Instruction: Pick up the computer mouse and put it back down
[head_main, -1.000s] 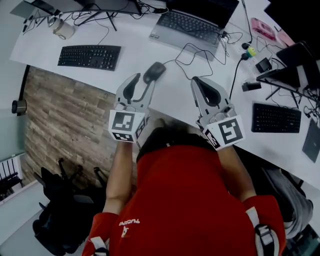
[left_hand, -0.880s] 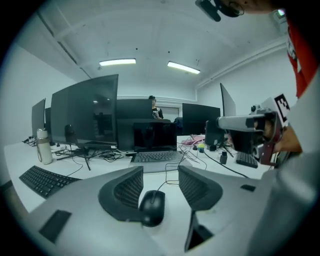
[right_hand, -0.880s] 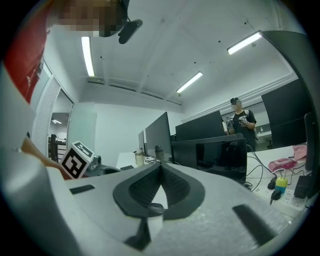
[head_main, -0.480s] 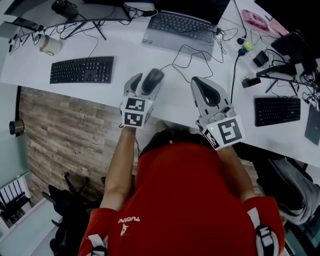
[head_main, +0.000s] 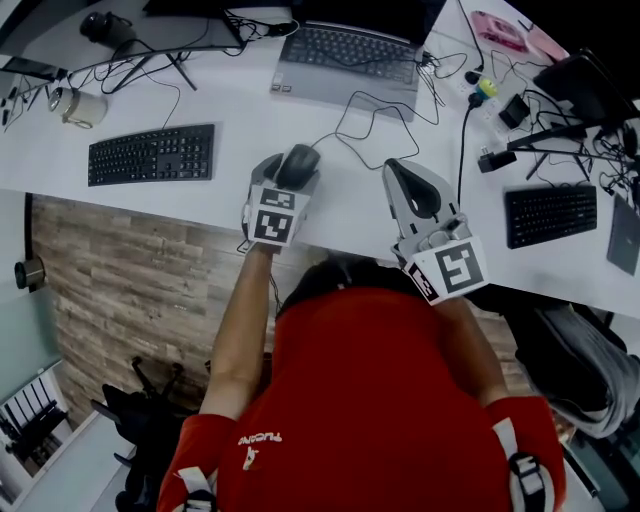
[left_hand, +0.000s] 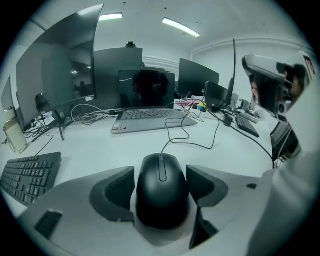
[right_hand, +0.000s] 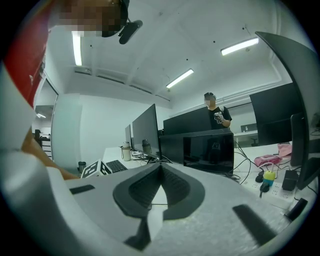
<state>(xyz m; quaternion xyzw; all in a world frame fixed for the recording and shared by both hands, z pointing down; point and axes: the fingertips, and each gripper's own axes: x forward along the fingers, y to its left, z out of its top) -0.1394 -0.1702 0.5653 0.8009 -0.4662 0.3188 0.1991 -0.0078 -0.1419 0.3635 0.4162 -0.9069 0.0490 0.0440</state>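
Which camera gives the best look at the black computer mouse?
The left gripper view: the mouse fills the centre, seen whole, between the opening jaws of the left claw. The head view shows it small, partly hidden behind that claw. The right gripper view misses it entirely.

Bare desk (head_main: 230, 120) between keyboard (head_main: 152, 153) and mouse (head_main: 297, 163); laptop (head_main: 350, 55) and looping cable (left_hand: 191, 145) crowd far side.

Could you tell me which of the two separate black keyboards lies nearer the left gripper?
The left-hand black keyboard, beside the left gripper, whose jaws are opening round the black computer mouse; the right-hand black keyboard lies beyond the right gripper.
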